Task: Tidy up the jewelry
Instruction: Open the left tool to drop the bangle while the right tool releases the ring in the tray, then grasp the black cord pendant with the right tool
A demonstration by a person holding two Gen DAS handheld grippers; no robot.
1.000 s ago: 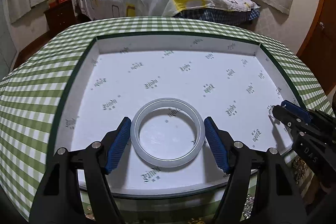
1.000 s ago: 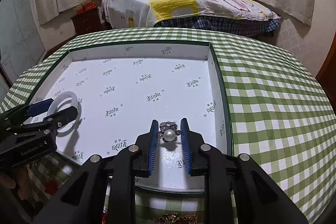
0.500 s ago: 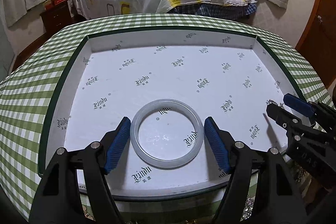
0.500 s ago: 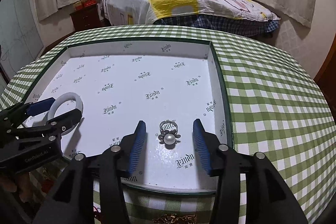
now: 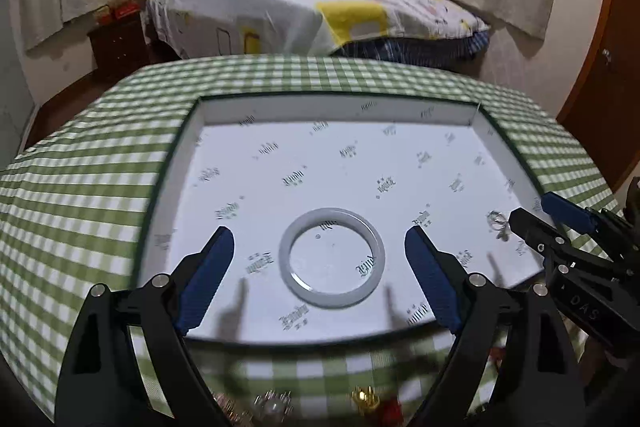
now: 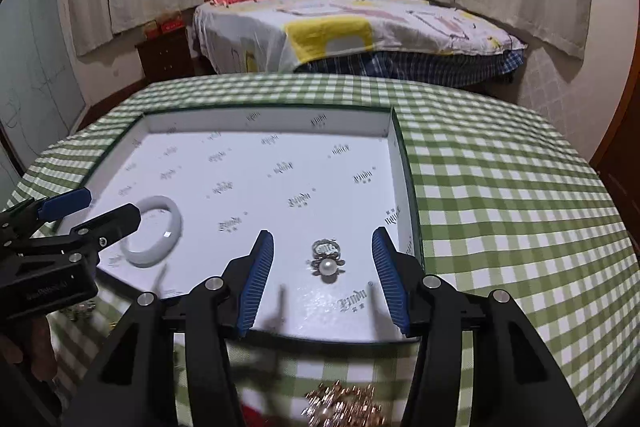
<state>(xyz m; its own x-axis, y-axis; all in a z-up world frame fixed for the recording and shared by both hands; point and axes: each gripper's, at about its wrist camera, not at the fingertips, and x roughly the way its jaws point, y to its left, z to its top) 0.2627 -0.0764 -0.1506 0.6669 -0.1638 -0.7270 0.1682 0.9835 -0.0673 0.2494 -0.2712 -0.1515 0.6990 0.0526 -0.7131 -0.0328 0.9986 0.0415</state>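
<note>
The left gripper (image 5: 316, 281) is held low over the near edge of a shallow white box (image 5: 332, 111), its two blue-padded fingers (image 5: 206, 277) spread wide and gripping nothing. One pale bangle (image 5: 332, 258) lies flat on the box floor between them, apart from both pads. The right gripper (image 6: 324, 281) is posed the same way at the box's right near corner, fingers well apart and empty, with one pearl ring (image 6: 327, 261) resting on the floor between them, touching neither pad. In the right wrist view the left gripper shows side-on at the left edge, its tips above the bangle. So there are two pieces inside the box: one bangle, one ring. The box sits on a green checked tablecloth (image 6: 500, 195). A blurred heap of gold-coloured jewelry (image 6: 344, 405) lies on the cloth nearer than the box; its pieces cannot be counted
</note>
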